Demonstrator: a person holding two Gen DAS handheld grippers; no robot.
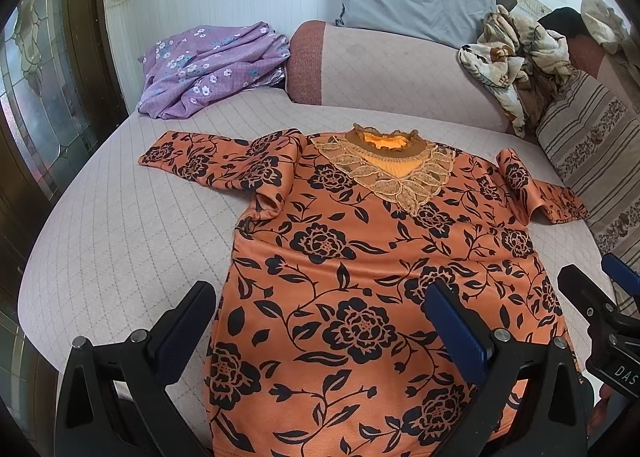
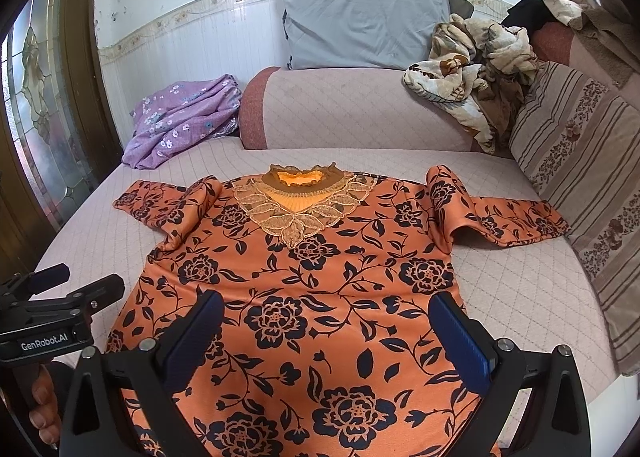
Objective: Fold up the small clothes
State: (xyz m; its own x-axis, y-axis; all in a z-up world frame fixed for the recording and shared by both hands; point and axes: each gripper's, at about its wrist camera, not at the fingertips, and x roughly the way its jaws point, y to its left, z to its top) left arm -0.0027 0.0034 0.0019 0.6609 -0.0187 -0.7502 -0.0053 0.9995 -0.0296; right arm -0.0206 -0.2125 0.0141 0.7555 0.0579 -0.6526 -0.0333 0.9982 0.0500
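An orange top with black flowers point(image 1: 352, 257) point(image 2: 304, 297) lies flat and front up on the quilted pink couch seat point(image 1: 120, 237) point(image 2: 520, 289). Its lace collar point(image 1: 384, 161) point(image 2: 304, 201) points toward the backrest. Both sleeves stick out sideways, each bunched near the shoulder. My left gripper point(image 1: 322, 293) hovers open over the lower left part of the top, and shows again as the left gripper point(image 2: 80, 279) at the right wrist view's left edge. My right gripper point(image 2: 328, 303) is open above the top's lower middle. The left wrist view catches the right gripper point(image 1: 596, 277) at its right edge.
A purple flowered cloth point(image 1: 208, 65) point(image 2: 180, 117) is heaped at the back left. A grey pillow point(image 2: 364, 21) leans on the wall above the backrest point(image 2: 360, 109). A beige flowered blanket point(image 2: 472, 69) and a striped cushion point(image 2: 580, 161) fill the right. A hand point(image 2: 40, 405) holds the left gripper.
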